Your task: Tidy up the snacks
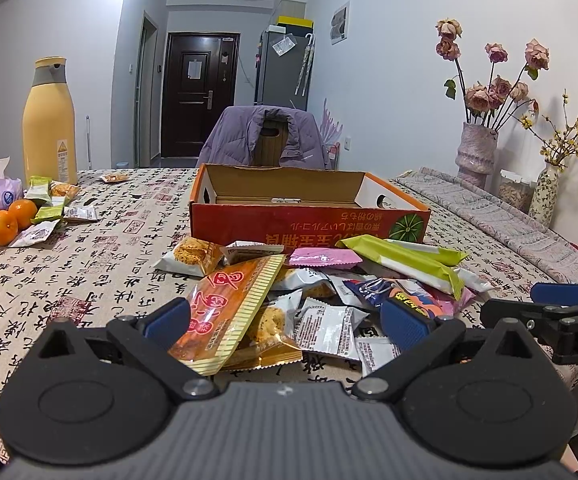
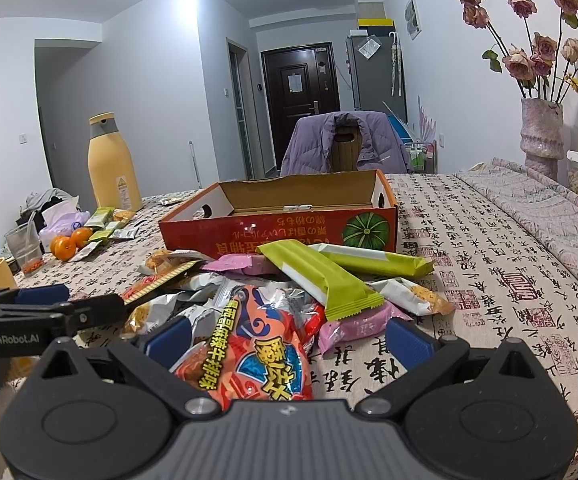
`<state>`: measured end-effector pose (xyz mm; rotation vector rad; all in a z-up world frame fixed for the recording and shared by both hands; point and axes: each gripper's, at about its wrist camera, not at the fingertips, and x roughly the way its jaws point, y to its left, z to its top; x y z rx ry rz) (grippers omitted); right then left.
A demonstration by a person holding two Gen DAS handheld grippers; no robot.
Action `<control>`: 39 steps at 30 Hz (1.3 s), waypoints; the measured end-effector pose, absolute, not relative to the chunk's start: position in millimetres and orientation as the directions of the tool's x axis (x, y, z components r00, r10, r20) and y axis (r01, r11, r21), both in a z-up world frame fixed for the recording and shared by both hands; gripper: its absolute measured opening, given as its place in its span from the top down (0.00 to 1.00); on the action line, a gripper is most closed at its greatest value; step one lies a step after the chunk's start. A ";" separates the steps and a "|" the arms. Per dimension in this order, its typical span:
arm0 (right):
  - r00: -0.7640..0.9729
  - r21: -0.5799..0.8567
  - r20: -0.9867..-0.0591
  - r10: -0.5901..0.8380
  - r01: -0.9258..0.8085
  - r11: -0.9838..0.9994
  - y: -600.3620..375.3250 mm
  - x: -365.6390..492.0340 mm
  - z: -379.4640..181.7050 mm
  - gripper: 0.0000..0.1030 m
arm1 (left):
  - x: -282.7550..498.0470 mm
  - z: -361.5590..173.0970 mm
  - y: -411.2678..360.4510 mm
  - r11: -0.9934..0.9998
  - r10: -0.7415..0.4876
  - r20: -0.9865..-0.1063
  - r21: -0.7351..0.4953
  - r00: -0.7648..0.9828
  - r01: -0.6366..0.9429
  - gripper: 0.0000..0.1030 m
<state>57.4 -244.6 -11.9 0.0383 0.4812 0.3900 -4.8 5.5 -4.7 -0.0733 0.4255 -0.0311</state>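
A heap of snack packets (image 1: pixel 329 280) lies on the table in front of an open orange cardboard box (image 1: pixel 309 216), which looks empty inside. My left gripper (image 1: pixel 285 318) is open, its jaws either side of an orange-and-gold packet (image 1: pixel 233 304) at the near edge of the heap. My right gripper (image 2: pixel 289 338) is open around an orange-and-blue packet (image 2: pixel 265 344). Two green bars (image 2: pixel 321 276) lie on top of the heap by the box (image 2: pixel 281 228). The right gripper shows at the right of the left view (image 1: pixel 561 308).
A yellow bottle (image 1: pixel 49 120), tissues, three oranges (image 1: pixel 5 218) and a few more packets (image 1: pixel 53 204) sit at the far left. Vases of flowers (image 1: pixel 477 148) and a jar stand at the right by the wall. A chair with a purple jacket (image 1: pixel 269 136) is behind the box.
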 end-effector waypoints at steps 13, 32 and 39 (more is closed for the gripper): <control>0.814 0.120 -0.446 0.371 -0.356 0.927 -244.8 62.6 -13.3 0.00 | -1.8 -2.6 7.4 0.996 -0.054 -0.413 -0.091 0.909 0.018 0.00; 0.810 0.014 -0.465 0.358 -0.397 0.918 -231.3 121.6 0.8 0.14 | 31.5 1.7 16.9 0.999 -0.027 -0.433 -0.044 0.901 0.009 0.00; 0.757 0.018 -0.531 0.380 -0.438 0.899 -219.2 168.7 0.3 0.30 | 43.9 1.3 23.8 0.999 -0.019 -0.457 -0.040 0.889 0.000 0.00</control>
